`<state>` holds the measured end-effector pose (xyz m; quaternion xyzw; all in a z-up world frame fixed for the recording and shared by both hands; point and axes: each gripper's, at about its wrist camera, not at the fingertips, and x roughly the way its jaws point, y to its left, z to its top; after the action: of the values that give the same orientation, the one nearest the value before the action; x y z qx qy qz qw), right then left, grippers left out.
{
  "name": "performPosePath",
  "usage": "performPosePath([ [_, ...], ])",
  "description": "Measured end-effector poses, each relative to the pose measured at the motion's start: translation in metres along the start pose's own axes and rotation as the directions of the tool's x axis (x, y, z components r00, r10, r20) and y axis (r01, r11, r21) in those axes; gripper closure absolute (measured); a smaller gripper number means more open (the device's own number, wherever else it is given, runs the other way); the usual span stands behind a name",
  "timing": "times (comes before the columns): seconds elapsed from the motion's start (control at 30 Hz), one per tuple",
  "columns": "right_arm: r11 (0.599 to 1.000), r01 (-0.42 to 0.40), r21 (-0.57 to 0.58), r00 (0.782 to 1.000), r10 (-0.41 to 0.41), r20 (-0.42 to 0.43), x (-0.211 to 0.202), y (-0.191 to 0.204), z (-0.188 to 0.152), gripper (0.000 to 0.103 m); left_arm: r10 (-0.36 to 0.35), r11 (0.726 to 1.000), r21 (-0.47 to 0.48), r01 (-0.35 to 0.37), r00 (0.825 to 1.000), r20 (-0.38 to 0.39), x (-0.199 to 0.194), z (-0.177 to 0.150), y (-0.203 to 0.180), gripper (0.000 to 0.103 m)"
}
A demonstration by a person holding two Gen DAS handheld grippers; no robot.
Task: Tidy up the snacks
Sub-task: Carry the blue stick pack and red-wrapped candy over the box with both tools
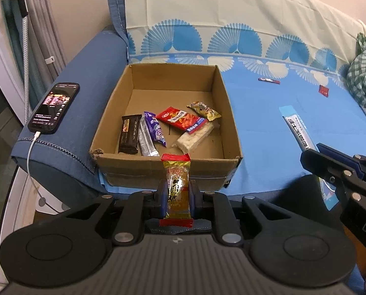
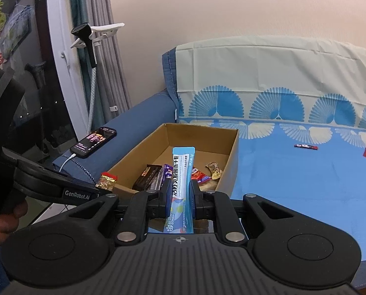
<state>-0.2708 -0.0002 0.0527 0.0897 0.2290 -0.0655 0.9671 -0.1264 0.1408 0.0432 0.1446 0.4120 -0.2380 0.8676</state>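
My left gripper (image 1: 177,198) is shut on a gold candy with red ends (image 1: 176,186), held upright just in front of the near wall of an open cardboard box (image 1: 124,86). The box holds several snacks, among them a dark chocolate bar (image 1: 129,134) and a red packet (image 1: 181,118). My right gripper (image 2: 181,195) is shut on a long light-blue stick sachet (image 2: 182,172), upright, near the box's (image 2: 232,157) near right corner. The right gripper also shows in the left wrist view (image 1: 330,164), with the sachet (image 1: 297,127). The gold candy also shows in the right wrist view (image 2: 106,180).
A small dark bar (image 1: 269,80) and a small red packet (image 1: 323,91) lie on the blue sofa cover (image 1: 269,123) to the right of the box. A phone (image 1: 53,107) on a charging cable rests on the sofa arm. Green checked cloth (image 1: 365,78) lies at far right.
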Motion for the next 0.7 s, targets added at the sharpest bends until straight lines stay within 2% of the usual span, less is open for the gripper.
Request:
performPosePath([
  [0.7, 0.999, -0.001, -0.040, 1.000, 0.000, -0.006, -0.0041, 0.0072, 0.0002, 0.088, -0.019, 1.000, -0.011, 0.019, 1.000, 0.013, -0.0041, -0.0039, 0.0068, 0.084],
])
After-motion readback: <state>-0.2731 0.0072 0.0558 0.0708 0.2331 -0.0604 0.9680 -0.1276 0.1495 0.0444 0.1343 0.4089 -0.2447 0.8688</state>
